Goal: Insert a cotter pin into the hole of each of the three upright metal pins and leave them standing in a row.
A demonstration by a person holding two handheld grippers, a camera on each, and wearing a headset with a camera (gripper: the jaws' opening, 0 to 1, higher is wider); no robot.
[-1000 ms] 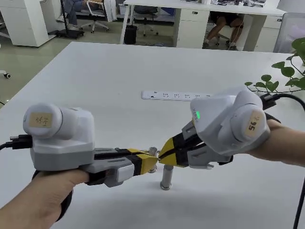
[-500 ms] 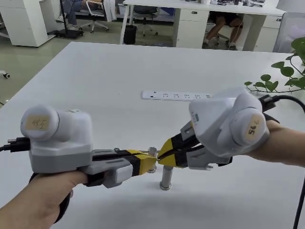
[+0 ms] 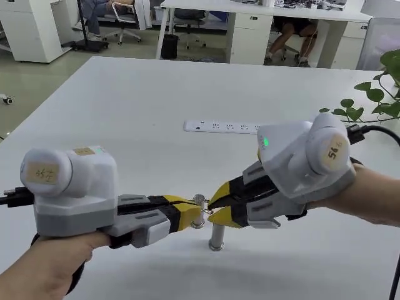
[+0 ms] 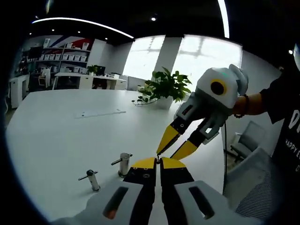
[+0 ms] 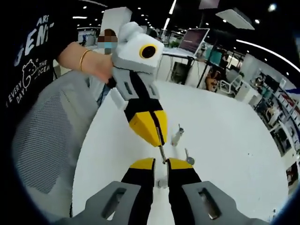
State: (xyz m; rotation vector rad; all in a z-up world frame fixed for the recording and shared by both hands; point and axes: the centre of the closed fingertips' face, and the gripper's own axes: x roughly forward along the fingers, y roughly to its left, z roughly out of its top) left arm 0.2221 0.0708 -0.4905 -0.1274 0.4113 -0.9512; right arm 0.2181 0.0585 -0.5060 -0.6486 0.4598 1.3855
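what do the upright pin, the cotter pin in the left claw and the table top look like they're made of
Upright pin: bare metal, probably steel; grey-silver with a bright sheen.
Cotter pin in the left claw: thin silvery wire, likely metal, too small for finish.
Table top: smooth white, laminate or painted board; faint soft glare.

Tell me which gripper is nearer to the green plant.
Right. The right gripper is on the side of the table toward the plant, jaws pointing away from it. The left gripper, shut on a cotter pin, meets it tip to tip from the farther side.
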